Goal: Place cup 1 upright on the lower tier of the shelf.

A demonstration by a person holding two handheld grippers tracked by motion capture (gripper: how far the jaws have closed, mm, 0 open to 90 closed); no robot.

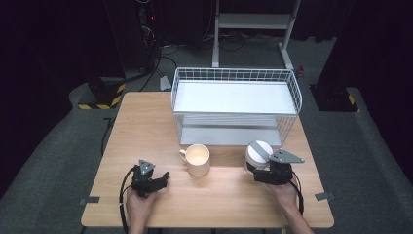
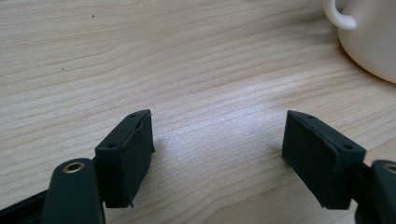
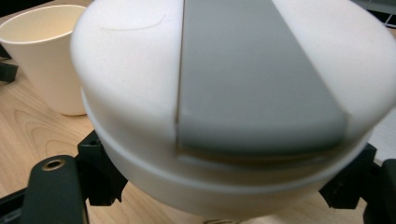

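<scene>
While the high view looks down on the table (image 1: 146, 126), we see our right gripper (image 1: 263, 171) at the near right, its jaws on either side of a white tub (image 1: 257, 154) with a grey stripe across its lid. That tub stands just in front of the wire basket (image 1: 292, 87), to the right of a cream mug (image 1: 197, 159). Our left gripper (image 1: 163, 179) rests low on the wood at the near left, close to the mug but apart from it.

From the left gripper view, the jaws stand spread wide over bare wood, with nothing between them; the mug (image 2: 369, 37) and its handle sit at the upper right corner.

From the right gripper view, the tub (image 3: 233, 107) sits between the jaws, which press its lower sides to left and right. Behind it, at the upper left, stands the mug (image 3: 46, 56).
</scene>
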